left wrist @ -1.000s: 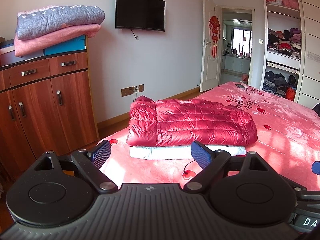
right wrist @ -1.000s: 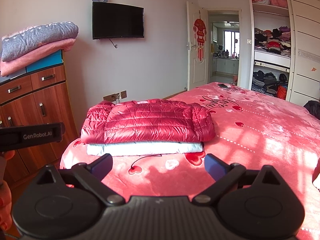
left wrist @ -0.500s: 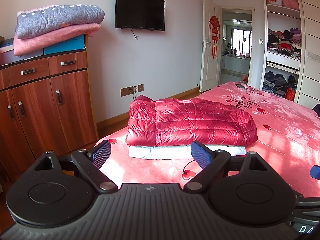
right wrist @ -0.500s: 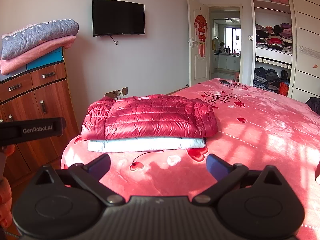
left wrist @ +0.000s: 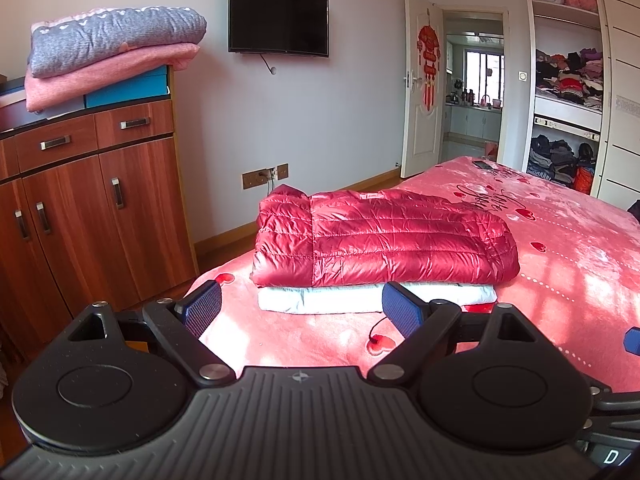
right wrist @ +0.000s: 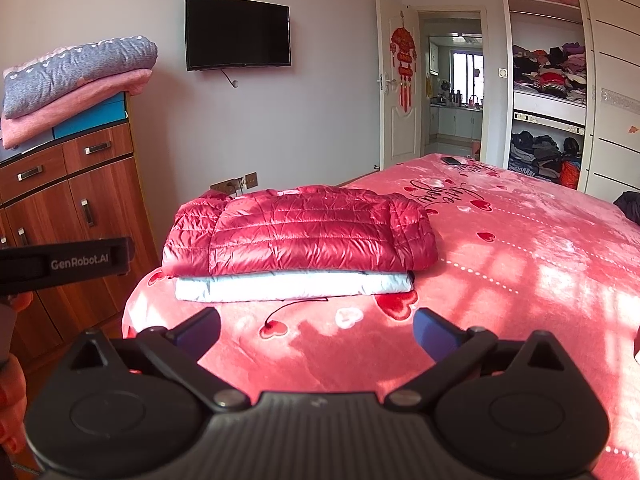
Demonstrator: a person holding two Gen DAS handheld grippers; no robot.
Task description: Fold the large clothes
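**Red puffer folded on the pink bed, both grippers empty**

Pink plush bedspread [left wrist: 560,264] printed with red hearts fills the right half of both views, running from 6 o'clock up toward 2 o'clock. Brown wooden cabinet [left wrist: 92,208] stands at 9 o'clock against the wall, with a grey and a pink folded blanket [left wrist: 108,48] stacked on its top. At 3 o'clock an open wardrobe [left wrist: 568,80] shows shelves packed with clothes. A black wall television [left wrist: 278,22] hangs at 12 o'clock.

Near the centre of each view, the folded red puffer jacket [left wrist: 384,240] lies on the bed's near corner, resting squarely on a folded pale garment [left wrist: 360,300] whose edge shows beneath it.

The left gripper [left wrist: 302,312] hangs at 6 o'clock in its own view, its fingers spread wide and holding nothing, short of the stack. The right gripper [right wrist: 316,330] is likewise spread wide and empty above the bedspread, apart from the clothes. In the right view, the left gripper's body shows at 9 o'clock, with a hand [right wrist: 12,392] below it.
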